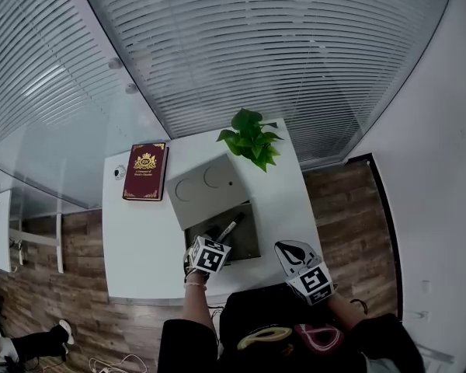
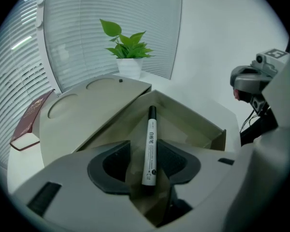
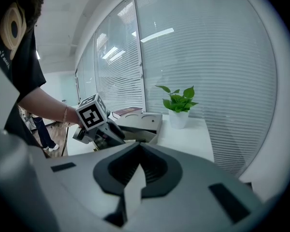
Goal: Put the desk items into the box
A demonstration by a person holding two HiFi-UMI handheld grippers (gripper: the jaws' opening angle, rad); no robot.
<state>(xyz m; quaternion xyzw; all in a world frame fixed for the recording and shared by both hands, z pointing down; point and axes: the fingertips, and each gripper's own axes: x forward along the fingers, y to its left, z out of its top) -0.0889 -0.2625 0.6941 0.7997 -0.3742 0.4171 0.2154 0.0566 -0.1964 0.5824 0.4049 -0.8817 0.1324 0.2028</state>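
A white marker pen with a black cap (image 2: 150, 146) lies lengthways between the jaws of my left gripper (image 2: 144, 151), cap pointing into the open grey box (image 2: 203, 124). The jaws stand apart, with a gap beside the pen, and do not press on it. From the head view the left gripper (image 1: 220, 241) hangs over the box (image 1: 252, 247) with the pen (image 1: 231, 228) angled into it. My right gripper (image 1: 293, 250) waits to the right of the box, at the desk's near edge. In its own view the right gripper (image 3: 140, 151) has its fingertips together and nothing between them.
The box's hinged lid (image 1: 206, 185) leans open toward the far left. A dark red book (image 1: 146, 171) lies on the white desk (image 1: 140, 247) at the back left. A potted green plant (image 1: 250, 138) stands behind the box. Window blinds back the desk, and wood floor lies on both sides.
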